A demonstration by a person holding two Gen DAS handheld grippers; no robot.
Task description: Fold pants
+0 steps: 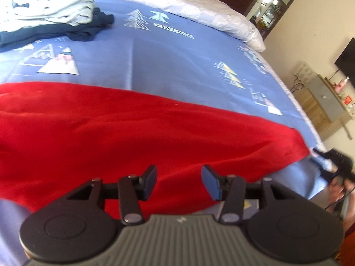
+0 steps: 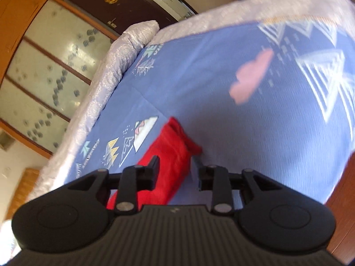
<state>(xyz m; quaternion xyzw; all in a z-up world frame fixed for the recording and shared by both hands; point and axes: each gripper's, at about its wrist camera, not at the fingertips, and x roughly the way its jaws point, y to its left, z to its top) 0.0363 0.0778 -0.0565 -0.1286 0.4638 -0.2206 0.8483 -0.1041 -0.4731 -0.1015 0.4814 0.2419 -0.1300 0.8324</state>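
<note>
Red pants (image 1: 124,133) lie spread flat across the near part of a blue patterned bedsheet (image 1: 177,62). My left gripper (image 1: 179,180) is open and empty, just above the pants' near edge. My right gripper shows in the left wrist view (image 1: 328,166) at the pants' right end. In the right wrist view the right gripper (image 2: 178,174) is open, its jaws straddling the narrow end of the red pants (image 2: 170,155). That view is blurred by motion.
A stack of folded clothes (image 1: 51,15), light over dark, sits at the bed's far left. A white quilt (image 1: 199,6) lies along the far edge. A wooden cabinet (image 1: 326,108) stands beyond the bed's right side. A wardrobe with glass doors (image 2: 40,71) stands beyond the bed.
</note>
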